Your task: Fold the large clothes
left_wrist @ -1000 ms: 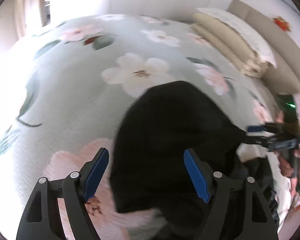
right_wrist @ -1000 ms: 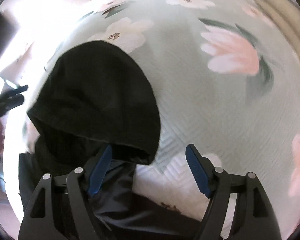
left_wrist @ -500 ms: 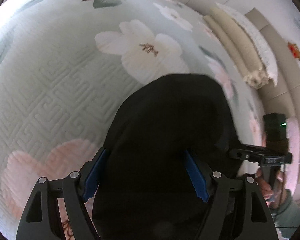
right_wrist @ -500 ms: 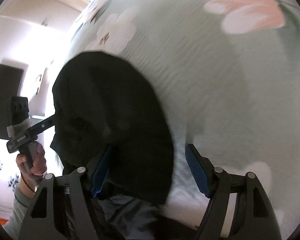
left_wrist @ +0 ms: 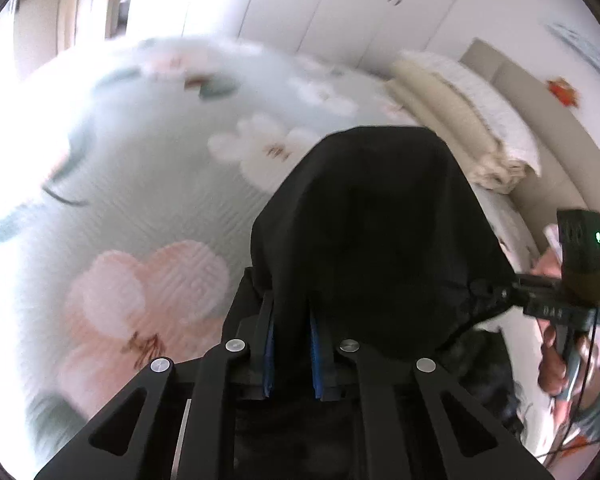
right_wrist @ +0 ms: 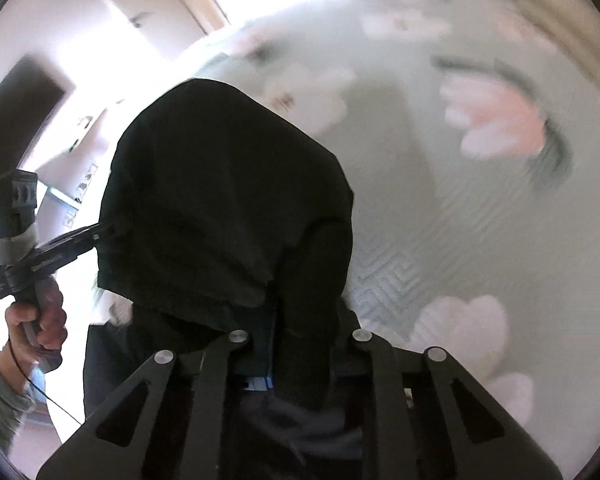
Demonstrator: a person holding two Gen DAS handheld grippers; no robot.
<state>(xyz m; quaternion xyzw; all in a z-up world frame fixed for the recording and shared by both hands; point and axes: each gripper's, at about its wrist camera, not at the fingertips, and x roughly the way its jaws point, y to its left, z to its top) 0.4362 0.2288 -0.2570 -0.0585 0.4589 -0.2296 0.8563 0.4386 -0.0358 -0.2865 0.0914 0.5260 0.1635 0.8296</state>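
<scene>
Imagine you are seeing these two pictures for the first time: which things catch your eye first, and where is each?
The black garment fills the middle of both views, bunched over the floral bedspread. The left tool and the right tool are each shut on its fabric at the bottom of their own views. Folded cream bedding lies at the upper right of the left view.

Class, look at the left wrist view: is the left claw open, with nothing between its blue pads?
No. The left claw is shut on the black garment, whose cloth is pinched between the blue pads.
</scene>
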